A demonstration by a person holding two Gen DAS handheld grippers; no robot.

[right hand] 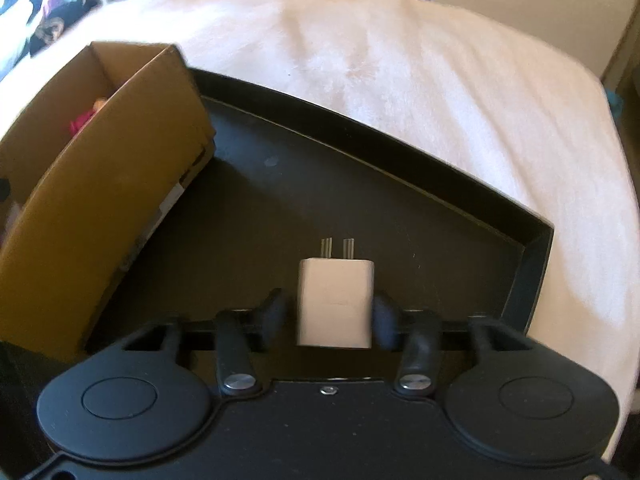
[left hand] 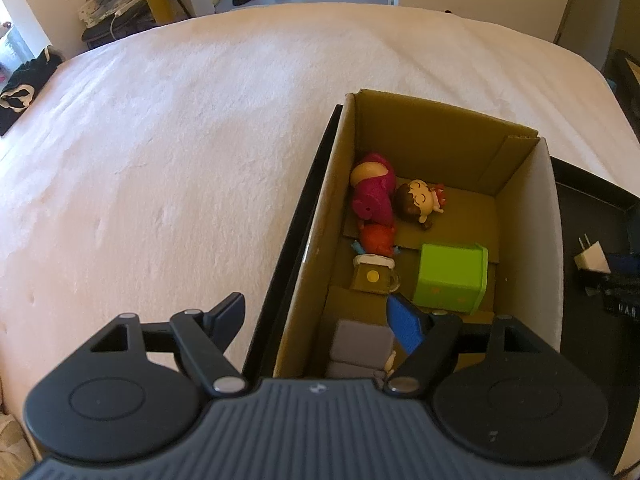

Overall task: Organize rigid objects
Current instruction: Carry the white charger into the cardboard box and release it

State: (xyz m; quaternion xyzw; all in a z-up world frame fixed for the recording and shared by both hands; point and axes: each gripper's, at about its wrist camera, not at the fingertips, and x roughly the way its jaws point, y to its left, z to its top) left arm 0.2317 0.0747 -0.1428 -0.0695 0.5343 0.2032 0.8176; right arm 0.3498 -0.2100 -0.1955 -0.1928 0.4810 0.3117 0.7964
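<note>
Bedroom, white bed point(left hand: 180, 140) carrying a black tray point(right hand: 536, 264) w/ a cardboard box point(left hand: 528, 216) at its left end. Left gripper point(left hand: 316, 316) is hovering over the box's near-left corner, jaws spread, nothing btwn them; toys are lying inside. Right gripper point(right hand: 329, 314) is closing on the white charger point(right hand: 335, 306) over the tray floor, jaws against its flat sides, prongs pointing away. Prob. light, stiff, smooth plastic — could slip; the mid-body flats are looking like the best hold, not the prongs.
</note>
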